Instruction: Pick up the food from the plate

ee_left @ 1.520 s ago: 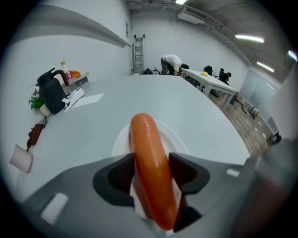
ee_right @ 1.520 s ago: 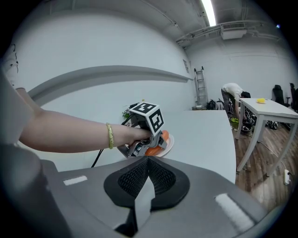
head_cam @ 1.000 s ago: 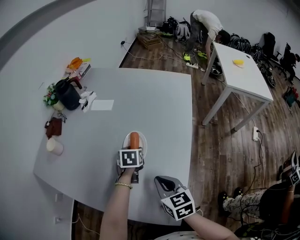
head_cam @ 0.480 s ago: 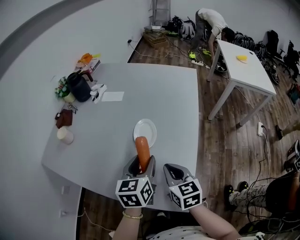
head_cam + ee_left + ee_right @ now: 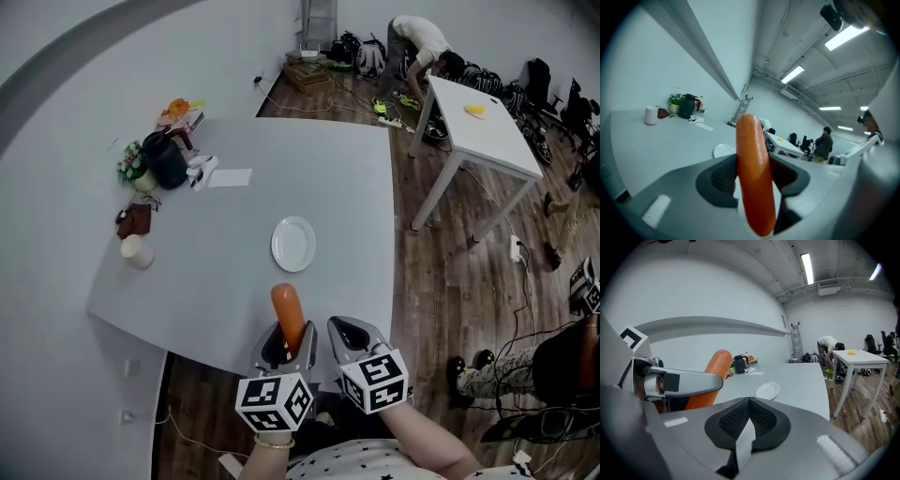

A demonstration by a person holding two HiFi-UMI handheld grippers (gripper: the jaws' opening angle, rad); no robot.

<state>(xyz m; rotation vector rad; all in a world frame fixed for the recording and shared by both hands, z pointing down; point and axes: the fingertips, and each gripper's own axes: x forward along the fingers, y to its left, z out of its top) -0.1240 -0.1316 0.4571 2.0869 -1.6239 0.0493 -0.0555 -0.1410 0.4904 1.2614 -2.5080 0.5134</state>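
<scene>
An orange sausage (image 5: 288, 314) sticks up and forward from my left gripper (image 5: 286, 343), which is shut on it over the near edge of the grey table (image 5: 216, 272). In the left gripper view the sausage (image 5: 752, 173) stands upright between the dark pads. The white plate (image 5: 293, 244) lies bare at mid-table, beyond both grippers. My right gripper (image 5: 350, 336) hovers just right of the left one, shut with nothing in it. In the right gripper view I see the sausage (image 5: 715, 366) at the left and the plate (image 5: 768, 390) ahead.
At the table's far left stand a black jug (image 5: 166, 161), a brown pouch (image 5: 134, 220), a white cup (image 5: 138, 251) and a paper sheet (image 5: 230, 177). A second white table (image 5: 478, 127) stands at the right, with a person (image 5: 417, 42) bent over beside it. Cables lie on the wooden floor.
My left gripper has lifted the sausage off the plate and drawn it back to the table's near edge. The plate is left bare. The right gripper has shifted slightly beside it.
</scene>
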